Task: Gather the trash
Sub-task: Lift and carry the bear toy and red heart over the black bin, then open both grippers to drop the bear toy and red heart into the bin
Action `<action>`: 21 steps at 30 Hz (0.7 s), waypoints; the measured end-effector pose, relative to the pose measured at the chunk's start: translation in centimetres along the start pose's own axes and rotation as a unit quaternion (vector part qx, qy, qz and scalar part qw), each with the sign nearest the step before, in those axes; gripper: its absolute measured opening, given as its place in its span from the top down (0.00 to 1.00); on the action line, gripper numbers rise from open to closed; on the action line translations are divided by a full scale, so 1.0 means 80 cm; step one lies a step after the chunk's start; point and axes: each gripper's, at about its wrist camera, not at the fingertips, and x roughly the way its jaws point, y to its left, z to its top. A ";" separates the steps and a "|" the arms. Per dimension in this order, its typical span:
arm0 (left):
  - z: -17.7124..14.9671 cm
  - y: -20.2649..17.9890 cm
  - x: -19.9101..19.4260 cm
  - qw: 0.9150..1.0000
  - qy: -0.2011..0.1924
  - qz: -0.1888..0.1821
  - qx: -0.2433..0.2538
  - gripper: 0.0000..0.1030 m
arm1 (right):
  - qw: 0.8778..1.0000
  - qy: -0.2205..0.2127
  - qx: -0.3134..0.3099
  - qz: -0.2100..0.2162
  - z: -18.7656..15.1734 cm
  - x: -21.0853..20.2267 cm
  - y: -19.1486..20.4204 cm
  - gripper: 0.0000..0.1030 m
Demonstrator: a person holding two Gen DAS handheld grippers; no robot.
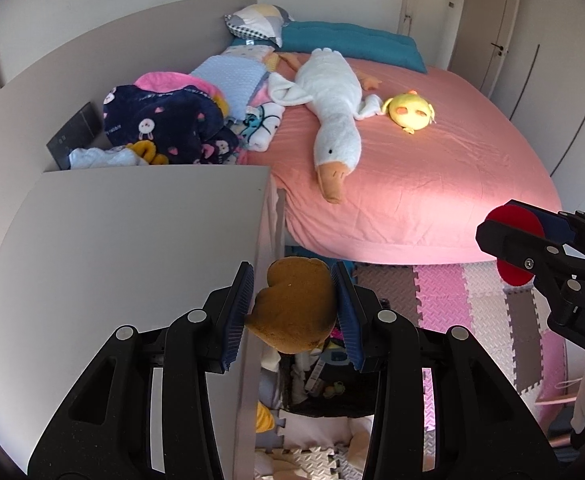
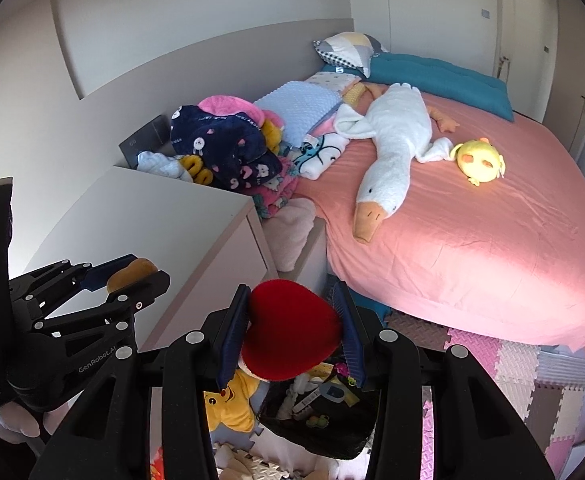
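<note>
Status: collection is in mid-course, by my judgement. 2 items are in hand and neither is deposited.

The left gripper [image 1: 292,304] is clamped on a brown, soft, lobed plush piece [image 1: 294,306], pressed between both blue ribbed pads at the 6 o'clock position of the left wrist view. The piece looks felt-like and slightly squashed, with pale specks on its face; it should give under pressure.

The right gripper [image 2: 292,328] is clamped on a red, heart-shaped plush cushion [image 2: 290,332], also at 6 o'clock in its own view. Its surface is velvety and unmarked, and its pointed end hangs downward.

Directly beneath both grippers stands a black fabric basket [image 2: 292,434] on the floor, holding small mixed objects, too cluttered to identify singly. It appears the likely receptacle; this is inference only. A yellow star-shaped plush toy [image 2: 228,404] lies just beside it at 7 o'clock.

At 9 o'clock stands a pale grey cabinet [image 1: 132,232], its top bare in view.

Further off, a bed with a pink sheet [image 2: 472,240] carries a long white goose plush [image 2: 392,152] at 12 o'clock, a small yellow chick plush [image 2: 480,160] at 1 o'clock, and a heap of folded blankets [image 2: 228,148] at 11 o'clock. Whether any of these remain to be collected cannot be told.
</note>
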 end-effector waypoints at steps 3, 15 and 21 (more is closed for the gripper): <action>0.001 -0.013 0.004 1.000 0.005 -0.009 0.008 0.61 | 1.000 0.001 0.010 -0.007 -0.003 -0.003 -0.013 0.57; 0.000 -0.050 0.016 0.999 0.033 -0.024 0.028 0.06 | 0.998 -0.022 0.052 -0.038 -0.004 -0.019 -0.050 0.27; 0.002 -0.052 0.016 0.999 0.032 -0.020 0.036 0.06 | 0.997 -0.032 0.060 -0.045 0.003 -0.025 -0.060 0.27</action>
